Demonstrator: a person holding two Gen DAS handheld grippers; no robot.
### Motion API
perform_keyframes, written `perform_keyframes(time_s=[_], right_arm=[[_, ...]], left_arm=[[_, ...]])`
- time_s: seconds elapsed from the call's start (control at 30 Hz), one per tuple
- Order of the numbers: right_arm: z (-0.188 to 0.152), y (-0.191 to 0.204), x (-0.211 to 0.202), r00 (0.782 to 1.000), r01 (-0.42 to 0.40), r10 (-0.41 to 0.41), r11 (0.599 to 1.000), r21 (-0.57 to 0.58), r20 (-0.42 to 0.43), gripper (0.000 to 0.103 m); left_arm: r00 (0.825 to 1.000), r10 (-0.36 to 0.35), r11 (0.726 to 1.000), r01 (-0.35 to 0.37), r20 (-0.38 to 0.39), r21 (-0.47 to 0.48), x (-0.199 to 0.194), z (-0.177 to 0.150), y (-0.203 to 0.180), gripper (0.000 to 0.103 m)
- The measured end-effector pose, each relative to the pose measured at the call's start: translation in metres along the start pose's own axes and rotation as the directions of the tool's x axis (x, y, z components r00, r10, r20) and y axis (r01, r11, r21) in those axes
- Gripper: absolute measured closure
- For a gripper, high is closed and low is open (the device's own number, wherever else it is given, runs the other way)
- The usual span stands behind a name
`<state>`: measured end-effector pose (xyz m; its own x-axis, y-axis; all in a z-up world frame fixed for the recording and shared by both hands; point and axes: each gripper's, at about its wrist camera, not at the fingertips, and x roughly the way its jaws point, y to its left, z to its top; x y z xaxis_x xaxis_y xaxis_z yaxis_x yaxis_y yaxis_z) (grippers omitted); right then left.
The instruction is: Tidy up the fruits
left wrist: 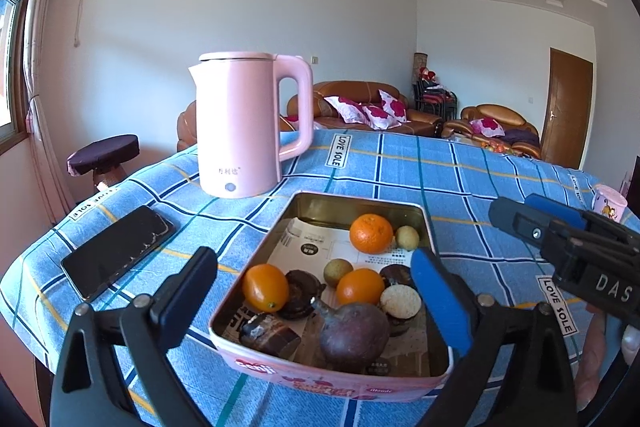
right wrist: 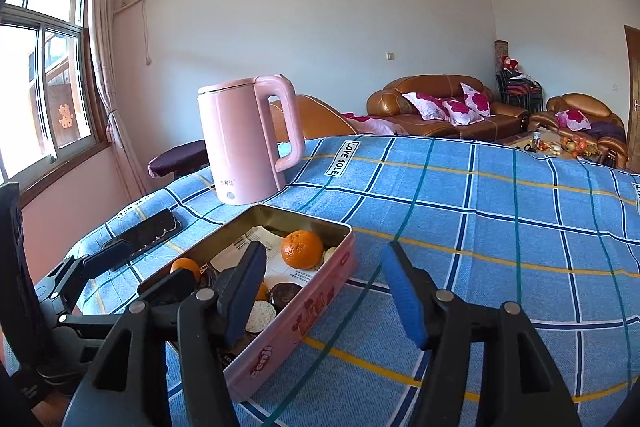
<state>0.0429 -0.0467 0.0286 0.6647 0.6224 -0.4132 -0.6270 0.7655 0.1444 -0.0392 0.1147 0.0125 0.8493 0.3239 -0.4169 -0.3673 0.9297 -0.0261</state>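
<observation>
Both grippers wide open, nothing held — left gripper (left wrist: pixel 316 291) straddles the tin (left wrist: pixel 434 247) on the desk (left wrist: pixel 440 179), fruit inside: orange (left wrist: pixel 371 233) at the back, passion fruit (left wrist: pixel 354 335) nearest. Right gripper (right wrist: pixel 324 291) hangs over the tin's rim. Best pick one fruit — close gently.

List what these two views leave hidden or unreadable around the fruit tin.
- Left wrist view: the tin, its near right corner hidden behind the left gripper pad.
- Left wrist view: the printed sheet, print too small to read.
- Right wrist view: most of the tin's contents, hidden by its wall and the right gripper.
</observation>
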Motion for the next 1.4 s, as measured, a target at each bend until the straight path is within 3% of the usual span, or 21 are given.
perform_keyframes(time_s=[1.4], right_arm=[[-0.006, -0.017, -0.023, 0.999, 0.042, -0.043, 0.999, 0.026, 0.032, 0.039]], left_arm=[[0.999, -0.025, 0.999, 0.023, 0.035, 0.045, -0.017, 0.011, -0.018, 0.000]])
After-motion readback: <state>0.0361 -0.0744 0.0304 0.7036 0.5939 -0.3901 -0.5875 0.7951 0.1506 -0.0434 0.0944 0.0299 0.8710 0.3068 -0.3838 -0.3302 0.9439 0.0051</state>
